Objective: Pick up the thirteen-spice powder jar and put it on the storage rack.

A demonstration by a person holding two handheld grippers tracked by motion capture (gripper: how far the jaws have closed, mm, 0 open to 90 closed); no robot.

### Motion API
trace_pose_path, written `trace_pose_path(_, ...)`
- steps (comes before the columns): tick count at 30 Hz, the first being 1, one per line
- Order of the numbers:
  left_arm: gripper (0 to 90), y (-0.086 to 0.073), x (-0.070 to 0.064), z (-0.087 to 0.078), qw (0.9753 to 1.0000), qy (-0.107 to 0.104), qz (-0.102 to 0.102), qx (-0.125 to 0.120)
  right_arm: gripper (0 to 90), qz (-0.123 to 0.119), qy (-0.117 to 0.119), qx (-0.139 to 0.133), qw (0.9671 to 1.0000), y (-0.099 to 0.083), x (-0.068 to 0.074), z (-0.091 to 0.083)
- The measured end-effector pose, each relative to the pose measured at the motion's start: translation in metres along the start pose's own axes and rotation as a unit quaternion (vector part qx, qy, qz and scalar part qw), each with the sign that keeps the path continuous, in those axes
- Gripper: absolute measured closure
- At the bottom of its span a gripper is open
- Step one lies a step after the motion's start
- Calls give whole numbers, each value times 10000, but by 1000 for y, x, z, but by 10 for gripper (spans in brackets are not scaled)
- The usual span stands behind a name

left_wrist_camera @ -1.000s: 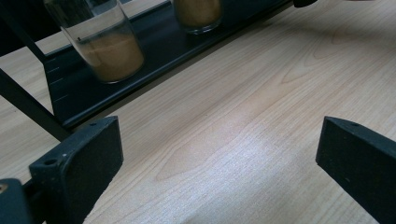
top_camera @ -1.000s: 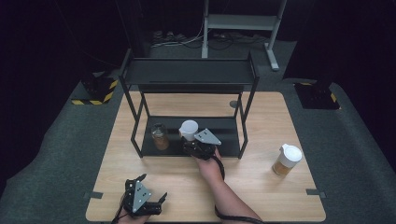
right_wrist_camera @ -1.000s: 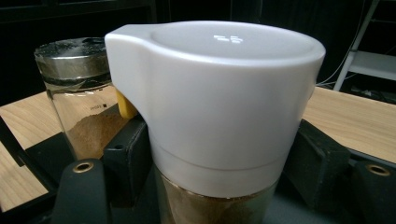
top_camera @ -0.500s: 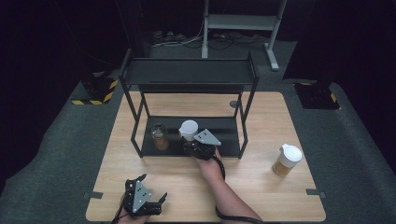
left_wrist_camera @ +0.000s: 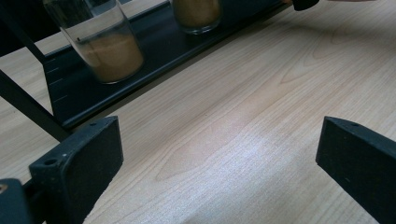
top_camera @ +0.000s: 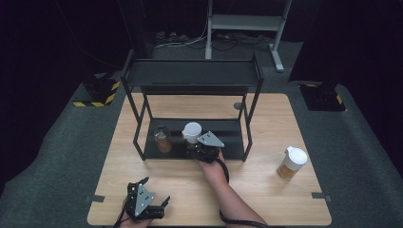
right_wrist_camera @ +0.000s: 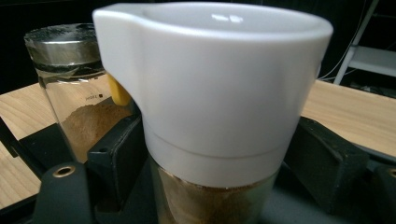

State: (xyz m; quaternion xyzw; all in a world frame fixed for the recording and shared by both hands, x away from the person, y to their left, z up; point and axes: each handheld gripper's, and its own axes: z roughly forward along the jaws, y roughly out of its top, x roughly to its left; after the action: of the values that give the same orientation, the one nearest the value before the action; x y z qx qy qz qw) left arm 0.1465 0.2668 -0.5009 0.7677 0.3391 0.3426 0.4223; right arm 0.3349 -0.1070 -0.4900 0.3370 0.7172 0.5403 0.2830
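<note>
right gripper clenched on white-lidded jar, seating it on rack's lower shelf beside open jar | left gripper released, idle near table's front edge

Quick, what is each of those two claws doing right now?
Left gripper: open, holding nothing, down near the table's front edge.
Right gripper: jaws on either side of the white-lidded jar on the rack's lower shelf; whether they grip it cannot be told.
</note>
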Motion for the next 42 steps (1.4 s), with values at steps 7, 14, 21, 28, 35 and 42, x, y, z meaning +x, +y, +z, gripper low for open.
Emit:
trace_pose_path(7,10,0,1,0,10000,-10,-9,-5,211,43,32,-14,10000,2,0,0)
trace_pose_path(14,10,0,1,0,10000,-16,-24,-5,176,53,81,14,10000,3,-1,-2)
trace_pose_path(21,10,0,1,0,10000,-14,3,7,55,35,77,9,10000,6,-2,-7)
trace_pose_path(28,10,0,1,0,10000,-16,5,12,5,69,85,-19,9999,8,-1,-12)
trace_pose_path(35,10,1,0,0,10000,-10,30,27,0,56,126,-49,9999,10,0,-21)
trace_pose_path(42,10,1,-1,1,10000,-7,35,34,0,36,143,-120,9998,11,0,-32)
